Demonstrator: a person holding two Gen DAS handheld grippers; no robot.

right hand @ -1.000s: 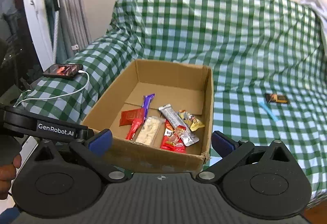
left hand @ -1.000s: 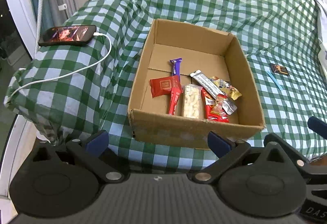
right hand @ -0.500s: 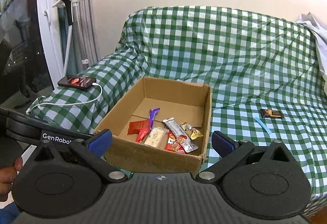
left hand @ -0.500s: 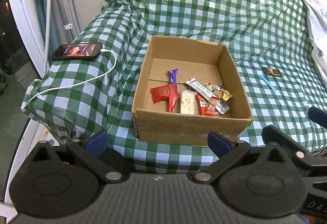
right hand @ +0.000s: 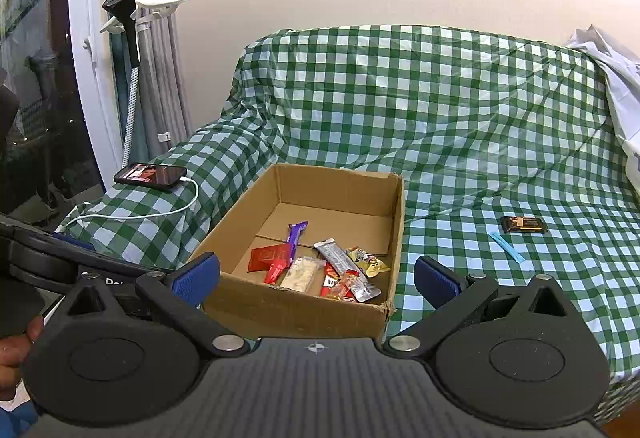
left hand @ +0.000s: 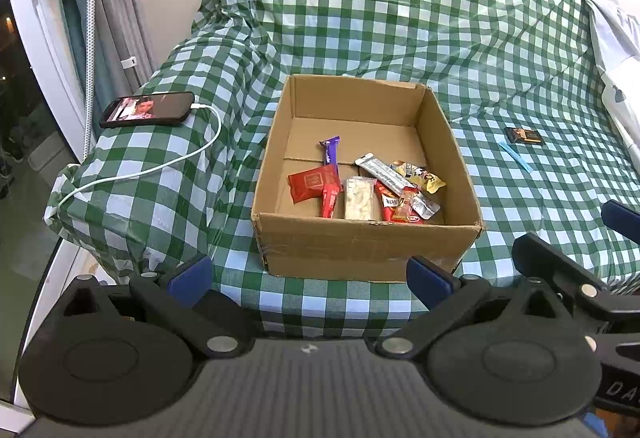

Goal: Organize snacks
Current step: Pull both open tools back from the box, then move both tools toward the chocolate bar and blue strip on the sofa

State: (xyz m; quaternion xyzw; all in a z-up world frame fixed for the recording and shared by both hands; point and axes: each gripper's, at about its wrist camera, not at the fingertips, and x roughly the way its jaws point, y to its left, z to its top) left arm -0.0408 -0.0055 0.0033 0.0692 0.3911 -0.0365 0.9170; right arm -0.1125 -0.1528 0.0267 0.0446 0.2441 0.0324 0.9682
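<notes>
bright even light | soft shadows | sharp | fisheye-bent edges

Box (left hand: 366, 242) on sofa seat (left hand: 540, 206), near front edge. Snacks (left hand: 362, 186) in box, toward front wall. Phone (left hand: 148, 109) on armrest left of box, cable (left hand: 168, 166) attached. Two small items (left hand: 520, 142) on seat, right of box, well apart.

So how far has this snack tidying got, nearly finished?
Mostly done, it seems: the open brown cardboard box already holds a pile of wrapped snack bars. Nothing is in hand; the left gripper and right gripper are both open and empty, short of the box. Possibly left: a small dark wrapped bar and a thin light-blue stick lie on the green checked cloth, outside the box.
</notes>
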